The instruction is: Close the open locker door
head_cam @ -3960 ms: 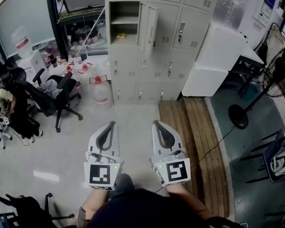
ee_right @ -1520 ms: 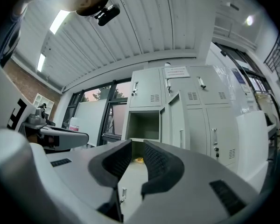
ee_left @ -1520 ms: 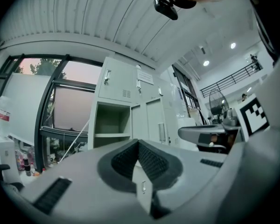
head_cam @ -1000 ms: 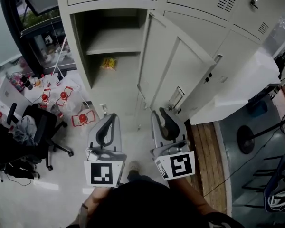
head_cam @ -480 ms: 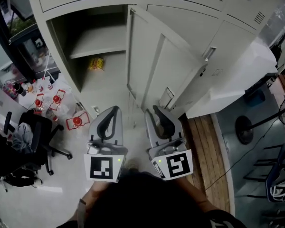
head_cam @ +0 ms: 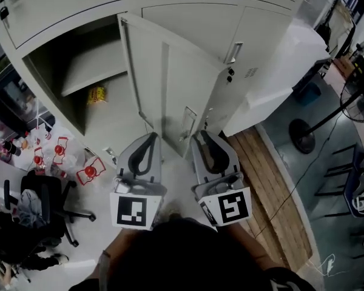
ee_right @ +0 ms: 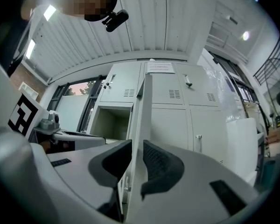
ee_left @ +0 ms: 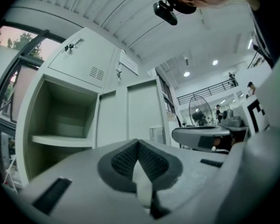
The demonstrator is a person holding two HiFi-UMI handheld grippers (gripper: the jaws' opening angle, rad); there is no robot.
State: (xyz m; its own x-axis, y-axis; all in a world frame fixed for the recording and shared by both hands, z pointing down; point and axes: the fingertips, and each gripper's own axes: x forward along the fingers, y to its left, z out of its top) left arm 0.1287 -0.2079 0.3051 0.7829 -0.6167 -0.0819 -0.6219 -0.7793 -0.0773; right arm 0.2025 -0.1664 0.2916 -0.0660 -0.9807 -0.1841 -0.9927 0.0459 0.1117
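The open locker door [head_cam: 170,83] is pale grey and swings out toward me from the bank of lockers; its handle plate [head_cam: 188,123] is near its lower edge. Left of it gapes the open compartment [head_cam: 79,71] with a shelf and a yellow packet [head_cam: 97,94] inside. My left gripper [head_cam: 148,137] is shut and empty, level, below the door; in the left gripper view [ee_left: 138,143] it faces the compartment [ee_left: 60,120] and door [ee_left: 142,111]. My right gripper [head_cam: 204,136] is open just under the handle plate. The door's edge [ee_right: 144,106] lines up with the gap of the right gripper [ee_right: 137,146]; I cannot tell if they touch.
A white cabinet [head_cam: 285,71] stands right of the lockers. Wooden floor planks [head_cam: 273,187] and a fan stand [head_cam: 303,135] lie to the right. At the left are water bottles with red caps [head_cam: 60,147] and a black office chair [head_cam: 42,205].
Both grippers have moved closer to the lockers. The open door has come nearer and now stands right ahead of the right gripper. The door itself has not swung.
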